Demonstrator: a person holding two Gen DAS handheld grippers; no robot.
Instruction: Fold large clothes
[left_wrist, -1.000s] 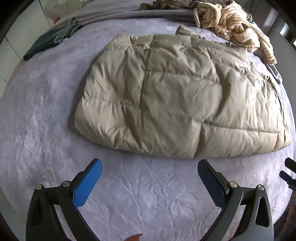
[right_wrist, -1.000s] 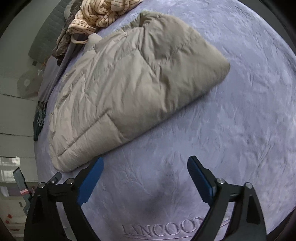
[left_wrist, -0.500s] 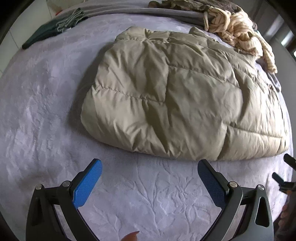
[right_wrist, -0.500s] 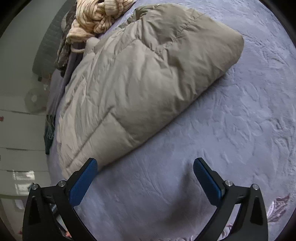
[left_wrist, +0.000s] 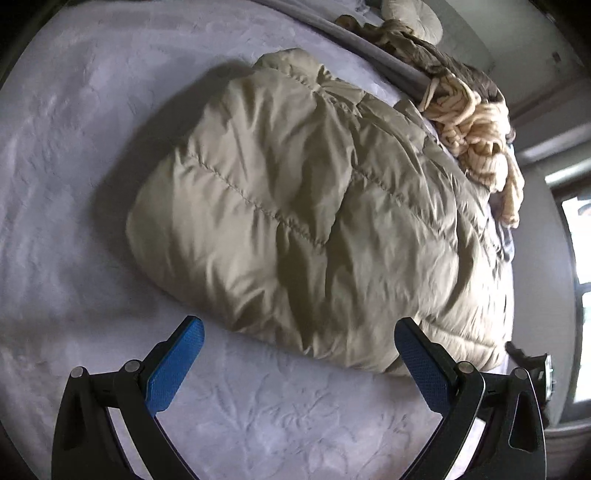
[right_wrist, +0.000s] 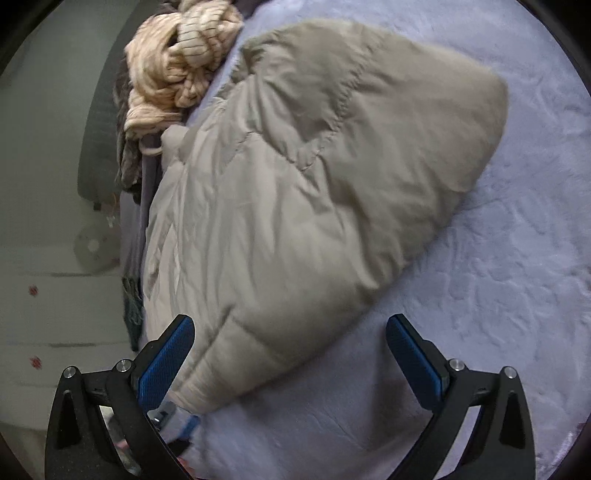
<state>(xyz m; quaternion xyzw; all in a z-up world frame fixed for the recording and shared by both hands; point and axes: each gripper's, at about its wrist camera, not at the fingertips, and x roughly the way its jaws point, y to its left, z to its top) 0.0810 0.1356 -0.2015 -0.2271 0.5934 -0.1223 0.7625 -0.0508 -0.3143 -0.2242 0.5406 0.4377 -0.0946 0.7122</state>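
Observation:
A puffy beige quilted jacket (left_wrist: 325, 206) lies folded on a pale lilac embossed bedspread (left_wrist: 66, 192). My left gripper (left_wrist: 299, 343) hovers open just short of the jacket's near edge, and its blue pads hold nothing. In the right wrist view the same jacket (right_wrist: 317, 192) fills the middle. My right gripper (right_wrist: 290, 339) is wide open over the jacket's near corner, with the hem lying between the spread fingers but not pinched.
A cream striped knit garment (left_wrist: 476, 136) is heaped on darker clothes at the far edge of the bed, also visible in the right wrist view as the knit pile (right_wrist: 177, 62). The bedspread (right_wrist: 509, 280) stretches bare to the right. A window (left_wrist: 580, 266) shows at far right.
Both grippers came down and closer to the jacket, rolling as they went. The jacket looks bigger and tilted in both views. The right jaws now straddle its near corner.

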